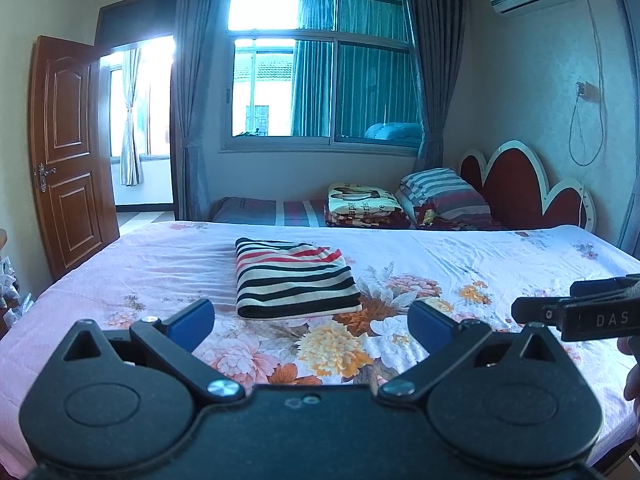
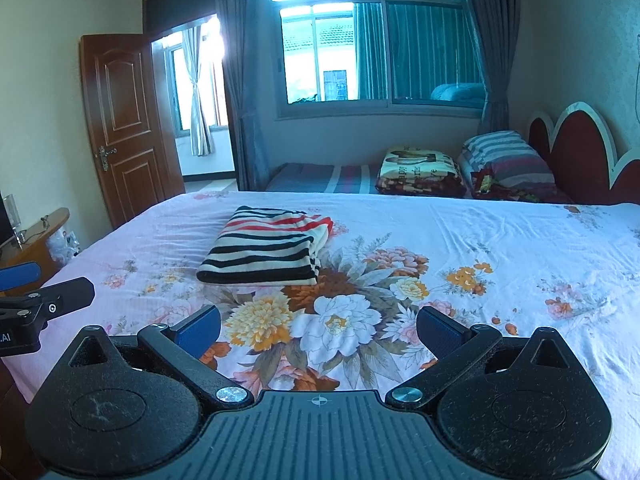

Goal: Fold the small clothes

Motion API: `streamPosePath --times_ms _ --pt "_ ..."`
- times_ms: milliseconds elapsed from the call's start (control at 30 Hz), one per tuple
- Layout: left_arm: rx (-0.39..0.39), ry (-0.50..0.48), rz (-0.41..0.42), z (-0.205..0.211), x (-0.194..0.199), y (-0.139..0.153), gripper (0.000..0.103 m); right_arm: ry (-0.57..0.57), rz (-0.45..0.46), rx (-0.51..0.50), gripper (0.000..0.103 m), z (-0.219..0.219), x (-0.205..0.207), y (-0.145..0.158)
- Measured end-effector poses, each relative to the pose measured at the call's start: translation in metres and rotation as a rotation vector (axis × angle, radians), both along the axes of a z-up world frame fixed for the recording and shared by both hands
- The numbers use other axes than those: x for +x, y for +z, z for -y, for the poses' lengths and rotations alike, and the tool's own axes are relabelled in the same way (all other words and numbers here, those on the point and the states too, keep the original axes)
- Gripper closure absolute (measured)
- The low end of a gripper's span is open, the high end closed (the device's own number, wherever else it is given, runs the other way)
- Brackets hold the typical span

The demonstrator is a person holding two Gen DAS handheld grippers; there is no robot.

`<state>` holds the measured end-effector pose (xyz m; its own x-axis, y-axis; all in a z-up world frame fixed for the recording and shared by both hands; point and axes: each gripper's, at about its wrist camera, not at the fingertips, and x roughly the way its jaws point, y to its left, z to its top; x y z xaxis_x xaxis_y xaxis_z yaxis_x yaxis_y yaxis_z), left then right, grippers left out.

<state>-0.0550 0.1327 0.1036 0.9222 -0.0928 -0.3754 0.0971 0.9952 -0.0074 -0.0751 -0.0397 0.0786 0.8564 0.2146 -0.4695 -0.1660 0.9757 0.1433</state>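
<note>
- The striped garment (image 1: pixel 294 278) lies on the bed (image 1: pixel 460 256) as a neat rectangle of several layers, with its edges mostly squared. It sits left of the big flower print, in the middle of the sheet.
- One layer near the top right corner sticks out a little past the stack, seen best from the right wrist view (image 2: pixel 264 246). Otherwise the fold looks finished.
- The left hand-held gripper (image 1: pixel 310 320) hangs over the near part of the bed with its fingers spread wide and nothing between them. It is short of the garment and does not touch it.
- The right hand-held gripper (image 2: pixel 318 330) is likewise spread wide and empty, over the flower print, and clear of the cloth.
- Judging by this, the folding of this piece is done or all but done. What may be left is a small tidy of that loose corner.
- No other unfolded small clothes show on the sheet. The folded blankets (image 1: pixel 366 204) by the pillow (image 1: pixel 440 192) look like bedding, not part of the job.
</note>
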Motion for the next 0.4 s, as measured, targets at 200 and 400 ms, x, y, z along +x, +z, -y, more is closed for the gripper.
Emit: streamPosePath --times_ms 200,400 --pt "-0.005 -0.002 -0.005 -0.0005 -0.0003 0.0003 0.001 0.003 0.006 -0.003 0.0 0.0 -0.0007 0.0022" --pt "-0.016 -0.006 0.004 0.0004 -0.001 0.0018 0.001 0.014 0.013 -0.005 0.0 -0.0023 0.0001 0.0044"
